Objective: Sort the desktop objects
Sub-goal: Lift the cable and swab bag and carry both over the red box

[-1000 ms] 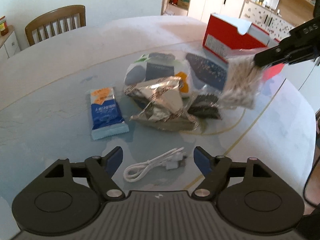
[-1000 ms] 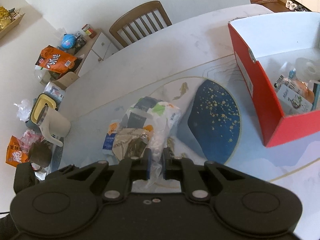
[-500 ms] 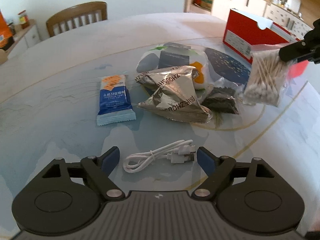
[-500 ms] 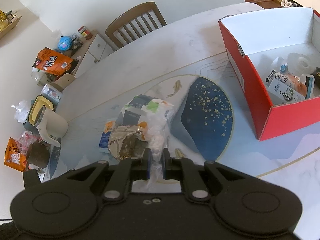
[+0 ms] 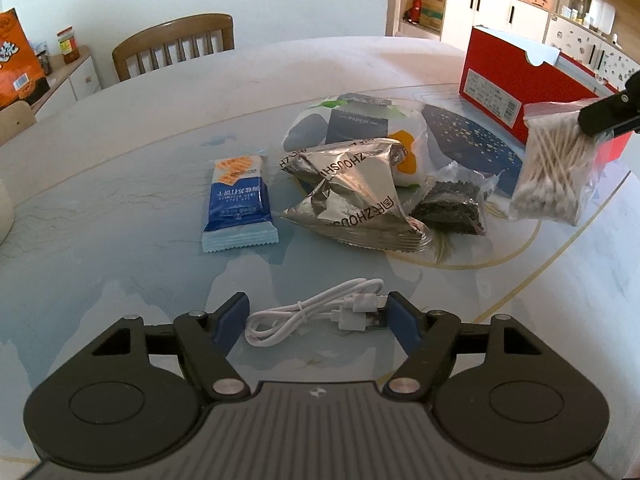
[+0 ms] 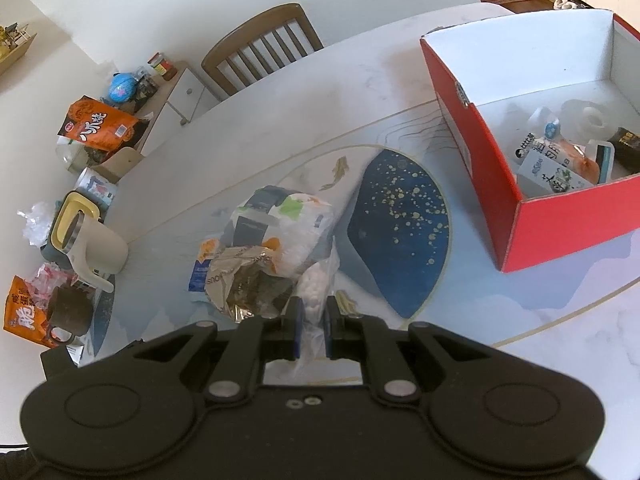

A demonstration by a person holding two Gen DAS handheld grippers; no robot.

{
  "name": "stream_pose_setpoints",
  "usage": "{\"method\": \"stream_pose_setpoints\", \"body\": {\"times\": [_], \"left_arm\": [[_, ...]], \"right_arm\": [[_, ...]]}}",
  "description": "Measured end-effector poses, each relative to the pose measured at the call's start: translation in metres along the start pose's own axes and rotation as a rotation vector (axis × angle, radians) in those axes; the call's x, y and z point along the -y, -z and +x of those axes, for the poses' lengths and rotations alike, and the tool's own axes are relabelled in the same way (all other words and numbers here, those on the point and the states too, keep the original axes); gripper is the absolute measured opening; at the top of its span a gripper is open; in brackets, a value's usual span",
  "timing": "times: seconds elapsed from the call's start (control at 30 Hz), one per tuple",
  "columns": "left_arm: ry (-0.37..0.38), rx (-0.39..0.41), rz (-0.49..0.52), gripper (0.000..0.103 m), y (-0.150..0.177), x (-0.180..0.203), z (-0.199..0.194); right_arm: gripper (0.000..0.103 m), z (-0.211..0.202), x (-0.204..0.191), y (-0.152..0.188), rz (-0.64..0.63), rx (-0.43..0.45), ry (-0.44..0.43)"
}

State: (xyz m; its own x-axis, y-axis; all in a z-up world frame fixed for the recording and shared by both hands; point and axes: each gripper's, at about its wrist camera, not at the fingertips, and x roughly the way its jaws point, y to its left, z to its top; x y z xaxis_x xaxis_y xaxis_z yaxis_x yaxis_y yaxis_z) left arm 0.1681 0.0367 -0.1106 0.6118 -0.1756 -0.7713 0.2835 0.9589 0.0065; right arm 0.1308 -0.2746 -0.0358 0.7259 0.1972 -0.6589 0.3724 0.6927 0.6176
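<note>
My right gripper [image 6: 311, 320] is shut on a clear bag of cotton swabs [image 6: 314, 292] and holds it in the air above the table; the bag also shows at the right of the left wrist view [image 5: 554, 172]. The red box [image 6: 568, 216] stands to the right, open, with several items inside. My left gripper [image 5: 316, 316] is open, low over the table, its fingers on either side of a coiled white USB cable [image 5: 316, 316]. A blue wipes packet [image 5: 238, 202], a silver foil bag [image 5: 356, 200], a tissue pack [image 5: 360, 128] and a dark packet [image 5: 452, 204] lie in the middle.
A wooden chair [image 5: 176, 46] stands behind the table. At the table's left edge stand a cream kettle [image 6: 90, 240], a dark cup [image 6: 70, 312] and orange snack bags [image 6: 24, 312]. A side cabinet with jars stands beyond [image 6: 168, 88].
My right gripper has carried the swab bag to the right, closer to the red box. My left gripper has moved in a little over the cable.
</note>
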Motion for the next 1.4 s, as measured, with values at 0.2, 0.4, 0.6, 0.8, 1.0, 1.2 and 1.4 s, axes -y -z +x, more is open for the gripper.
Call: {"method": "stream_pose_setpoints", "body": {"times": [0.2, 0.4, 0.6, 0.8, 1.0, 1.2, 1.4], "left_arm": [[0.021, -0.002, -0.017, 0.074, -0.006, 0.000, -0.008], [0.051, -0.019, -0.016, 0.074, -0.016, 0.004, -0.019], [0.084, -0.008, -0.013, 0.074, -0.036, 0.014, -0.032], [0.121, 0.014, 0.001, 0.074, -0.067, 0.034, -0.042], [0.148, 0.049, 0.034, 0.074, -0.097, 0.060, -0.046], [0.167, 0.084, 0.057, 0.074, -0.126, 0.088, -0.044], [0.184, 0.101, 0.079, 0.074, -0.152, 0.121, -0.036]], "right_arm": [[0.009, -0.012, 0.005, -0.003, 0.002, 0.018, 0.007], [0.009, -0.025, 0.012, -0.007, 0.003, 0.030, 0.012], [0.009, -0.037, 0.023, -0.009, 0.009, 0.035, 0.016], [0.009, -0.054, 0.036, -0.012, 0.006, 0.045, 0.021], [0.009, -0.076, 0.054, -0.024, -0.003, 0.076, 0.033], [0.009, -0.094, 0.075, -0.041, -0.016, 0.106, 0.036], [0.009, -0.109, 0.100, -0.058, -0.027, 0.124, 0.046]]}}
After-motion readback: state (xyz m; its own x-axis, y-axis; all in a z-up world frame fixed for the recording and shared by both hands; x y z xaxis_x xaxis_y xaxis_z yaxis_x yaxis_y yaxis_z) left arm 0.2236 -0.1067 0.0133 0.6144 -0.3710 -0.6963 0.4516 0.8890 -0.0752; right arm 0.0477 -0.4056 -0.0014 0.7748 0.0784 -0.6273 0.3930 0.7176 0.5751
